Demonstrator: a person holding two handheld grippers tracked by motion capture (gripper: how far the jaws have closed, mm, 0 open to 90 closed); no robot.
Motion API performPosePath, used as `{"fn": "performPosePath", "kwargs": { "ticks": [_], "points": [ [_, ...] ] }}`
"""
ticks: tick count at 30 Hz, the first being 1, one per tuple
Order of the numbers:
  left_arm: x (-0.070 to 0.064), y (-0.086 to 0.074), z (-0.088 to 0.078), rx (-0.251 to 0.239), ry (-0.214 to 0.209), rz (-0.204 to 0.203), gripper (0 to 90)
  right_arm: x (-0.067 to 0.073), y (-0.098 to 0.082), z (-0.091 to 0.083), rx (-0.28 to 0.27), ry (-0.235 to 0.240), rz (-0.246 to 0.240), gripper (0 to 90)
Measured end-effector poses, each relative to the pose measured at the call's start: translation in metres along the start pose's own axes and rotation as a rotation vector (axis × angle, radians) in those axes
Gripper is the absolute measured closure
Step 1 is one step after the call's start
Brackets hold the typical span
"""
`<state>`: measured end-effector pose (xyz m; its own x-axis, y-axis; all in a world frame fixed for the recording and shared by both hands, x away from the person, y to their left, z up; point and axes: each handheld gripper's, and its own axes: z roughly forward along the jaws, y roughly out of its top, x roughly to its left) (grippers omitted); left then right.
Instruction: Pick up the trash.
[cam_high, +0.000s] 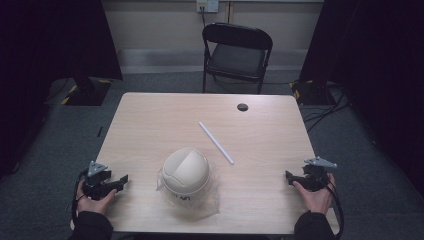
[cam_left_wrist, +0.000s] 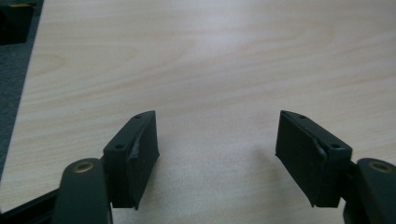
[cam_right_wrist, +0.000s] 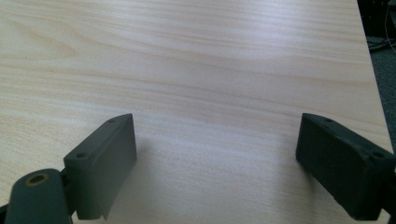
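Between both hand-held grippers: cream domed plastic lid-cup in clear film (cam_high: 186, 176), untouched on pale wood worktop (cam_high: 150, 125) | left hand-held gripper (cam_high: 120, 181): wide, empty, parked clear for approach | right hand-held gripper (cam_high: 290, 177): wide, empty | beyond them: white straw (cam_high: 216, 142)

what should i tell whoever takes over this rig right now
Left gripper: open, nothing between the jaws, at the table's near left edge.
Right gripper: open, nothing between the jaws, at the near right edge.
Things: cream domed lidded container sits on a clear plastic bag, near centre. White stick lies beyond it, apart.
Done: nothing visibly handled.
Left: likely everything; both grippers have yet to reach the container.
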<state>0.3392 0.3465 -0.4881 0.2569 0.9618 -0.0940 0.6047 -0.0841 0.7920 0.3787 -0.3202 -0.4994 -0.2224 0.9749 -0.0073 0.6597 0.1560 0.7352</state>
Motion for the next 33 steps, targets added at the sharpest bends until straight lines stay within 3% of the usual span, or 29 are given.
{"fn": "performPosePath", "kwargs": {
  "ticks": [2,4,5,6,7,8,10,15,17,18,19,20,21,23,25,28,33],
  "points": [
    [0.0,0.004,-0.008,-0.076,-0.031,-0.031,30.8,0.0,0.0,0.0,0.0,0.0,0.0,11.5],
    [-0.001,0.009,-0.015,-0.143,-0.057,-0.031,30.2,0.0,0.0,0.0,0.0,-0.001,-0.001,11.5],
    [-0.001,0.009,-0.015,-0.143,-0.057,-0.031,30.1,0.0,0.0,0.0,0.0,-0.001,-0.001,11.5],
    [-0.005,0.015,-0.021,-0.204,-0.091,-0.043,30.1,0.0,0.0,0.0,0.001,0.001,0.001,11.6],
    [-0.005,0.015,-0.021,-0.204,-0.091,-0.043,29.8,0.0,0.0,0.0,0.001,0.001,0.001,11.6],
    [-0.009,0.021,-0.026,-0.24,-0.131,-0.033,29.6,0.0,0.0,0.0,0.0,0.0,0.002,11.6],
    [-0.012,0.025,-0.029,-0.251,-0.149,-0.025,29.4,0.0,0.0,0.0,-0.001,-0.001,0.0,11.6],
    [-0.039,0.052,-0.038,-0.294,-0.238,0.036,28.4,0.0,0.0,0.0,0.0,-0.002,0.002,11.7],
    [-0.045,0.057,-0.04,-0.299,-0.246,0.057,28.1,0.0,0.0,0.0,0.001,-0.002,0.002,11.7],
    [-0.056,0.067,-0.044,-0.313,-0.267,0.09,27.8,0.0,0.0,0.0,0.0,-0.001,0.0,11.7],
    [-0.056,0.067,-0.044,-0.313,-0.267,0.09,27.1,0.0,0.0,0.0,0.0,-0.001,0.0,11.7],
    [-0.067,0.075,-0.046,-0.314,-0.299,0.106,26.4,0.0,0.0,0.0,-0.001,-0.001,0.001,11.7],
    [-0.067,0.075,-0.046,-0.314,-0.299,0.106,26.0,0.0,0.0,0.0,-0.001,-0.001,0.001,11.7],
    [-0.083,0.084,-0.047,-0.311,-0.334,0.125,24.5,0.0,0.0,0.0,0.0,-0.002,0.0,11.7],
    [-0.088,0.086,-0.046,-0.307,-0.345,0.134,23.8,0.0,0.0,0.0,0.0,-0.002,0.0,11.7],
    [-0.106,0.091,-0.038,-0.273,-0.369,0.168,22.7,0.001,0.0,0.0,-0.001,-0.003,-0.001,11.8],
    [-0.119,0.093,-0.026,-0.218,-0.387,0.193,22.5,0.001,0.0,0.0,-0.001,-0.003,-0.001,11.8]
  ]
}}
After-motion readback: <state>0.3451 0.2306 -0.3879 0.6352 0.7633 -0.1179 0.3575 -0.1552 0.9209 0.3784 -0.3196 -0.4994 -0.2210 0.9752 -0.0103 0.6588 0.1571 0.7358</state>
